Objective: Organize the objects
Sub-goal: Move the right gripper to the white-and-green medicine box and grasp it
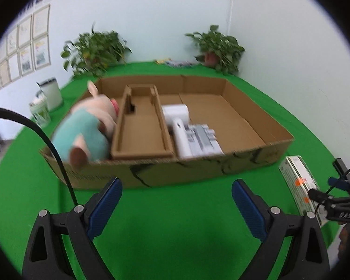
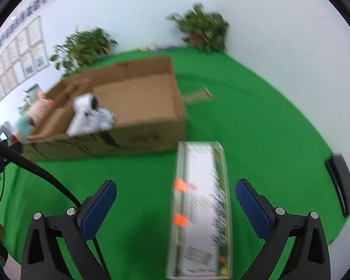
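Observation:
A shallow open cardboard box (image 1: 198,168) stands on the green table. In it lie a plush pig (image 1: 88,126), a narrow cardboard insert (image 1: 140,128), a white hair dryer (image 1: 178,121) and a white printed pack (image 1: 204,140). My left gripper (image 1: 176,198) is open and empty in front of the box. A long white-and-green box with orange stickers (image 2: 200,210) lies on the table between the open fingers of my right gripper (image 2: 175,200), closer to the right finger. That box also shows in the left wrist view (image 1: 301,182), with the right gripper (image 1: 333,200) over it.
Two potted plants (image 1: 95,51) (image 1: 219,46) stand at the back wall. White cups (image 1: 46,100) stand at the table's left edge. A black flat object (image 2: 343,184) lies at the right edge. A cardboard scrap (image 2: 197,95) lies behind the box.

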A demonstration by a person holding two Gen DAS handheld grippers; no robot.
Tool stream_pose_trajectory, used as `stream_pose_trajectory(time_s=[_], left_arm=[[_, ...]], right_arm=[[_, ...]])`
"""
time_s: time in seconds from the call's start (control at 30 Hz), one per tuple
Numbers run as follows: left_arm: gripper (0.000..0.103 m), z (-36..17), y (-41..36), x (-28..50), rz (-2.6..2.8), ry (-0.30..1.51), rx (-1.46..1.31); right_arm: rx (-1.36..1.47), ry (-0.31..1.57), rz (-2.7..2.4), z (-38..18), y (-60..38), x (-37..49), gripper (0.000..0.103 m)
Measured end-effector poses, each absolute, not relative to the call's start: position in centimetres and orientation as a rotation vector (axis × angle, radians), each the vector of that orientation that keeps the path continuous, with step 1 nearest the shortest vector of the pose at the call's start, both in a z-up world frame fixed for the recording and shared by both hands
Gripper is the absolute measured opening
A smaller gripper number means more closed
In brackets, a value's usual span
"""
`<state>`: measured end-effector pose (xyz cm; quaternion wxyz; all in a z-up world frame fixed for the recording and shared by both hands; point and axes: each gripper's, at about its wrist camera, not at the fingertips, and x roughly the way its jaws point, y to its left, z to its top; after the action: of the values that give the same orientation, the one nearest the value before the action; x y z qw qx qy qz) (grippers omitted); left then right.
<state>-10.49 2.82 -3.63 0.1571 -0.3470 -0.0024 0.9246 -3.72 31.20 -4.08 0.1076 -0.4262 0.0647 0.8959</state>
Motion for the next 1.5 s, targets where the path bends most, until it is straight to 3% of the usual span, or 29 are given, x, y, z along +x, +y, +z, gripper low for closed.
stream_pose_trajectory(time_s=[0.1, 0.17, 0.2, 0.23, 0.5, 0.57, 0.6, 0.63, 0.9, 1.17, 1.33, 1.43, 1.5], left_arm=[[0.095, -4.3, 3.3, -10.6, 2.577, -0.034, -1.036], [0.094, -4.5, 3.5, -10.5, 2.539, -0.051, -1.057], [0.094, -4.6, 3.5, -10.6, 2.525, -0.063, -1.063], [0.094, -4.5, 3.3, -10.5, 2.508, -0.080, -1.068], [0.094, -5.2, 1.7, -11.0, 2.327, -0.299, -1.117], [0.094, -6.0, 1.8, -11.4, 2.241, -0.384, -1.154], [0.094, -6.4, 1.8, -11.7, 2.201, -0.425, -1.174], [0.094, -6.8, 2.0, -12.0, 2.166, -0.453, -1.192], [0.094, -9.1, 5.7, -13.9, 1.975, -0.531, -1.276], [0.092, -10.8, 9.0, -13.6, 1.886, -0.488, -1.340], [0.092, -10.9, 9.3, -12.9, 1.905, -0.498, -1.324], [0.085, -11.0, 9.5, -12.5, 1.910, -0.495, -1.328], [0.081, -10.9, 9.7, -12.2, 1.927, -0.477, -1.329]], right_arm=[[-1.337, 0.117, 2.601, -6.2, 31.2, -3.0, 0.102], [-1.378, 0.112, 2.558, -7.5, 31.3, -3.0, 0.097], [-1.398, 0.118, 2.538, -8.1, 31.4, -3.0, 0.082], [-1.414, 0.125, 2.518, -8.5, 31.5, -3.1, 0.060], [-1.450, 0.122, 2.776, -7.3, 25.9, -2.1, 0.062], [-1.482, 0.122, 2.832, -7.5, 24.4, -2.1, 0.080], [-1.482, 0.110, 2.848, -7.6, 23.9, -2.1, 0.102], [-1.479, 0.103, 2.863, -7.8, 23.6, -2.0, 0.102], [-1.542, 0.121, 2.883, -8.7, 23.3, -1.3, 0.102], [-1.535, 0.099, 2.873, -9.1, 23.7, -0.7, 0.100], [-1.522, 0.141, 2.865, -9.3, 24.0, -0.6, 0.084], [-1.514, 0.185, 2.872, -9.2, 24.3, -0.6, 0.068], [-1.514, 0.215, 2.879, -9.1, 24.5, -0.6, 0.062]])
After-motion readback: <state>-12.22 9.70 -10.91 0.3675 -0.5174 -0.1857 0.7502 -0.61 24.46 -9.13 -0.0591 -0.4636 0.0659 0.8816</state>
